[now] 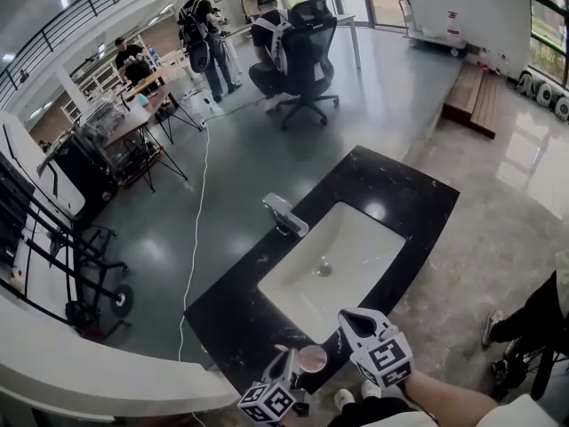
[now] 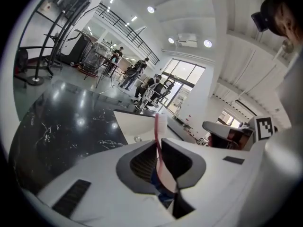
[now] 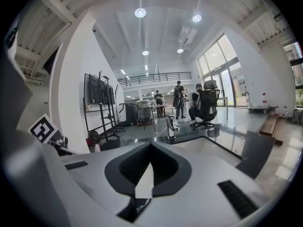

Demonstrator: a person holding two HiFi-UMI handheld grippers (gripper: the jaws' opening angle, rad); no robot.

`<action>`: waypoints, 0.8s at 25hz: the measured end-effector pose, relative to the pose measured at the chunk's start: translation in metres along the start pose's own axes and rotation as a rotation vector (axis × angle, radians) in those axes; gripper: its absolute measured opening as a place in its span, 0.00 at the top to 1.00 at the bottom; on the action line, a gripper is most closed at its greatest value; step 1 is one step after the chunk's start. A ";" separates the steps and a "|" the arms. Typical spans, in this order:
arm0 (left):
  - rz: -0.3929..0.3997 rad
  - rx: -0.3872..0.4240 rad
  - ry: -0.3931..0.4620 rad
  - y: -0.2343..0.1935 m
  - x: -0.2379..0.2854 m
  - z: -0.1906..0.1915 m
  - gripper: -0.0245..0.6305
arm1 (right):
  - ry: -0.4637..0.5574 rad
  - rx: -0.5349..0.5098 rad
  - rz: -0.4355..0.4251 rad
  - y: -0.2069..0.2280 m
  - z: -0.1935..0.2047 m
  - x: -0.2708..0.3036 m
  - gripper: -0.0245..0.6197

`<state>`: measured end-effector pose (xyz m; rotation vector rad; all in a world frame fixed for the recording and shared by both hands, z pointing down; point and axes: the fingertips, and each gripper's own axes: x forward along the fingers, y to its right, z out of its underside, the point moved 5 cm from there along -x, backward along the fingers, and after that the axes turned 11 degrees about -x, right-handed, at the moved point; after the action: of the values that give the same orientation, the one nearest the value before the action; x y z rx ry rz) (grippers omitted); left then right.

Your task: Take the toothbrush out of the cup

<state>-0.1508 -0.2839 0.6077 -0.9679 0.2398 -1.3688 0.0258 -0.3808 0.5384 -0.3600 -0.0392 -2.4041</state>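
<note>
A pink toothbrush (image 2: 160,141) stands upright between the fingers of my left gripper (image 2: 158,148), its white head above the jaws, which are shut on its handle. In the head view the left gripper (image 1: 286,369) sits at the bottom edge, just left of a pink cup (image 1: 312,358) that stands on the black counter (image 1: 240,301) in front of the sink. The toothbrush is clear of the cup. Just right of the cup, my right gripper (image 1: 348,320) points toward the sink; its jaws (image 3: 150,148) are shut with nothing in them.
A white sink basin (image 1: 351,256) is set in the counter, with a chrome faucet (image 1: 284,213) at its far left rim. Beyond lie an open grey floor, a black office chair (image 1: 307,56), desks, and several people far off. A white cable (image 1: 196,229) runs over the floor.
</note>
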 end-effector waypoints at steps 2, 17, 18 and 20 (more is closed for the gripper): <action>0.018 0.003 -0.007 0.003 -0.001 0.000 0.89 | 0.001 0.002 0.003 -0.001 -0.001 0.000 0.97; 0.125 0.224 0.123 0.083 -0.052 -0.064 0.93 | 0.067 0.023 0.004 -0.008 -0.022 0.001 0.97; 0.116 0.258 0.144 0.087 -0.056 -0.072 0.93 | 0.073 0.024 0.003 -0.008 -0.024 0.002 0.97; 0.088 0.329 0.182 0.090 -0.061 -0.086 0.93 | 0.084 0.025 0.001 -0.008 -0.027 0.004 0.98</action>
<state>-0.1585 -0.2763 0.4699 -0.5548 0.1845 -1.3645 0.0112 -0.3801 0.5141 -0.2475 -0.0309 -2.4131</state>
